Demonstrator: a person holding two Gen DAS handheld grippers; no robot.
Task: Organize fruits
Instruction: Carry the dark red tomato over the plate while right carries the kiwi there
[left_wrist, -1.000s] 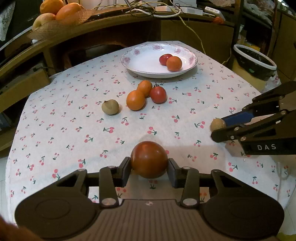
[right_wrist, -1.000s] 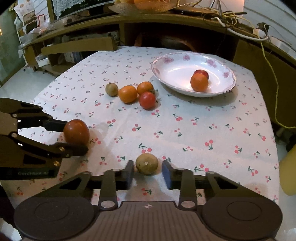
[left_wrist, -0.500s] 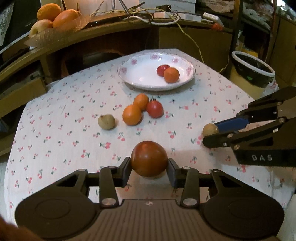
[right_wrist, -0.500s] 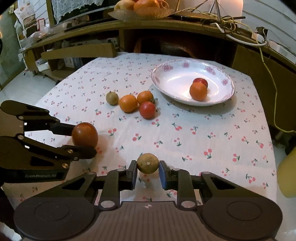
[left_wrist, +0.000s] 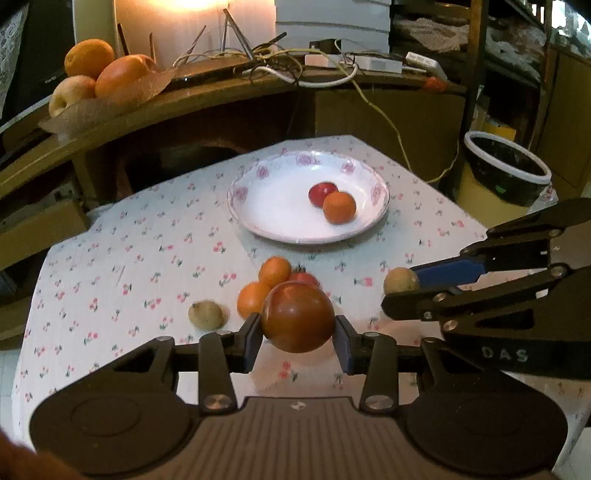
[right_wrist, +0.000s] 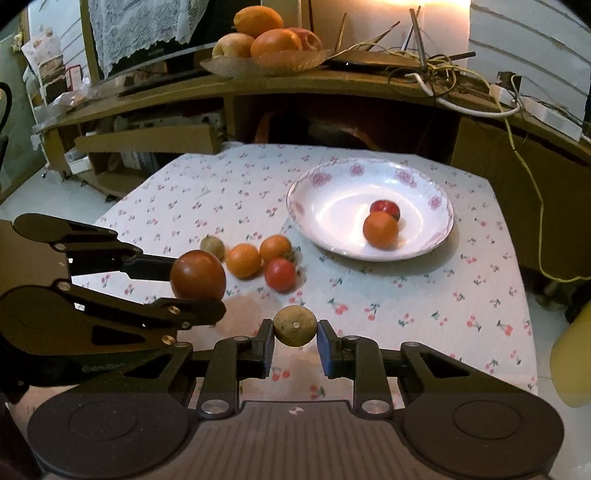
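My left gripper (left_wrist: 298, 334) is shut on a large dark-red tomato (left_wrist: 297, 316), held above the cherry-print tablecloth (left_wrist: 155, 236). My right gripper (right_wrist: 295, 341) is shut on a small brownish-green fruit (right_wrist: 295, 325), also off the cloth. Each gripper shows in the other's view: the right gripper (left_wrist: 400, 293) at the right, the left gripper (right_wrist: 199, 295) at the left. A white flowered plate (right_wrist: 325, 199) at the back holds a small red tomato (right_wrist: 385, 208) and an orange (right_wrist: 380, 230). In front of the plate lie two oranges (right_wrist: 243, 260), a red tomato (right_wrist: 280, 274) and another brownish fruit (right_wrist: 212, 246).
A wooden shelf (right_wrist: 258, 79) behind the table carries a glass dish of oranges and apples (right_wrist: 266, 42) and tangled cables (left_wrist: 295, 62). A black bin with a white rim (left_wrist: 506, 171) stands off the table's right side. A yellow object (right_wrist: 572, 365) sits at the right edge.
Both grippers rose off the cloth with their fruit and moved toward the plate. The right gripper's fingers closed onto the small brownish-green fruit, which sat loose between them a second ago.
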